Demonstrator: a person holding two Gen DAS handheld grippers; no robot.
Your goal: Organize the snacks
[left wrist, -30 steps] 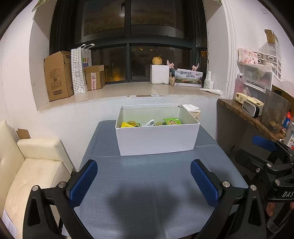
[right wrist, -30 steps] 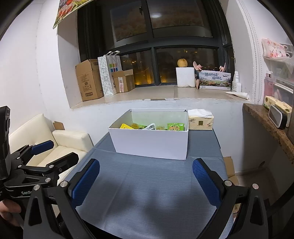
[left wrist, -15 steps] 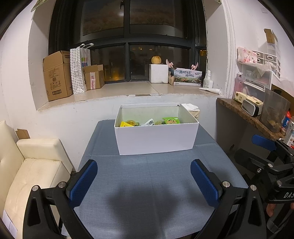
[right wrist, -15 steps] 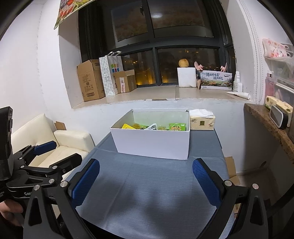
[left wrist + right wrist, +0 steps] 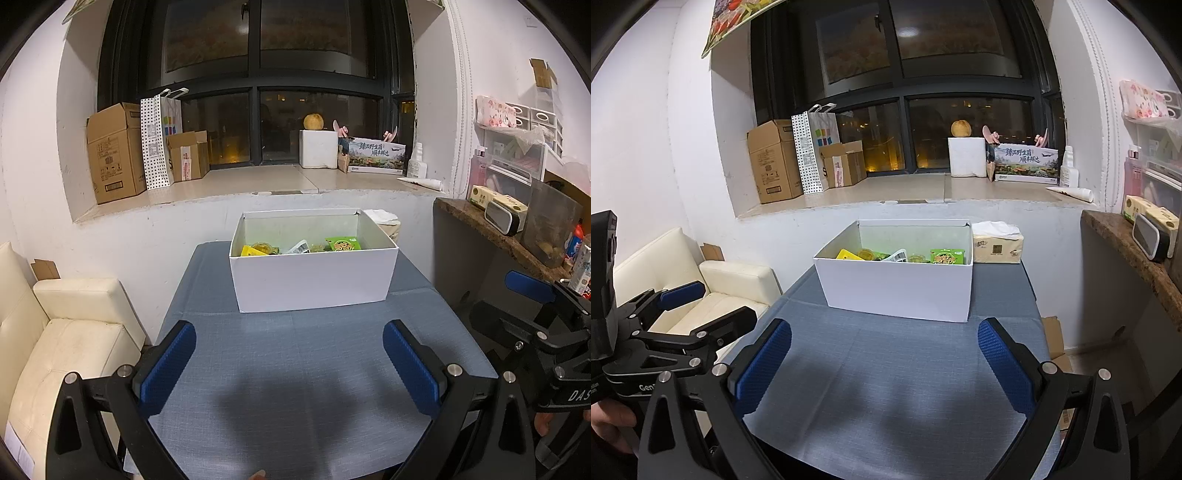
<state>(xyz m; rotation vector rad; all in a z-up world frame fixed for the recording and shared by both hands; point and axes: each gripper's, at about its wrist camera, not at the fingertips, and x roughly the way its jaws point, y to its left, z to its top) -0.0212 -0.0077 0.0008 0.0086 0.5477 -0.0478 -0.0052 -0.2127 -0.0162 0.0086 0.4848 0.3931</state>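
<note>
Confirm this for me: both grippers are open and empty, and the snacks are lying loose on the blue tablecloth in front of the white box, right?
Not quite. The snacks lie inside the white box, as the left wrist view shows; the blue tablecloth before it is bare. Both the left gripper and right gripper are open and empty.

White box [image 5: 314, 280], grey-blue tablecloth [image 5: 295, 369], blue ribbed fingers [image 5: 166, 369].
</note>
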